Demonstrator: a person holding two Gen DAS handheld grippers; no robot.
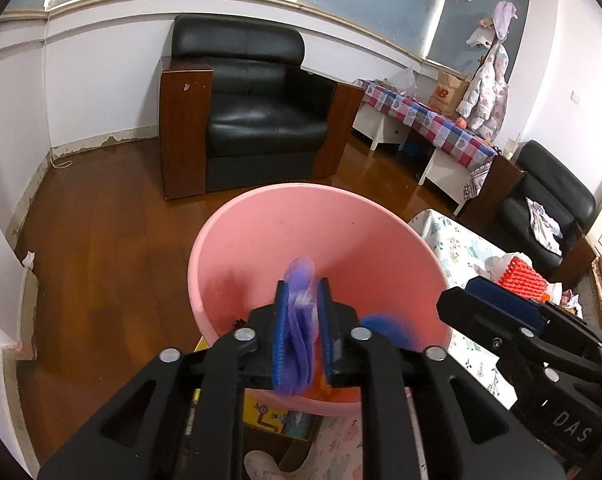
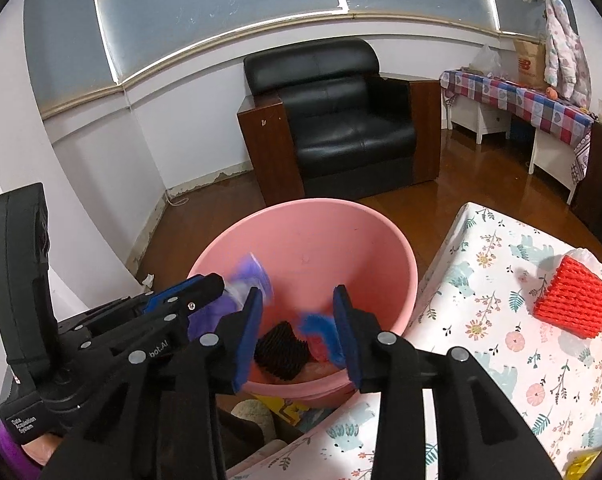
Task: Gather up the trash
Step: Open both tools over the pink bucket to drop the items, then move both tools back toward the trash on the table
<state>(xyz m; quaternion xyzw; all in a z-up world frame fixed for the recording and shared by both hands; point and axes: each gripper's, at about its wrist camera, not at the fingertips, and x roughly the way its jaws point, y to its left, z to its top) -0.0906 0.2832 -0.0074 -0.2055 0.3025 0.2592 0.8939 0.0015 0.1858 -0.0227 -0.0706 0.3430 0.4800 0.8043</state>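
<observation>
A black armchair (image 1: 257,108) stands against the far wall, and nearer the cameras a pink basin (image 2: 313,256) sits on the wood floor just beside the left edge of a table with a floral cloth (image 2: 501,320). In the bottom of the basin lie a black foam net (image 2: 281,354) and a blurred blue-and-pink scrap (image 2: 321,332). Near the table's right edge rests a red foam net (image 2: 575,300), seemingly not yet collected. The left gripper (image 1: 303,312) hangs over the basin's near rim, its jaws clamped on a purple foam net (image 1: 299,332) folded between the pads, its top motion-blurred. The right gripper (image 2: 297,332) is poised over the basin too, jaws apart and holding nothing. The purple net looks very light, soft and springy, so it should crush easily and may cling to the ribbed pads on release; a pinch across its folded middle seems safest. The red one probably handles alike and could be nipped at an upper corner.
</observation>
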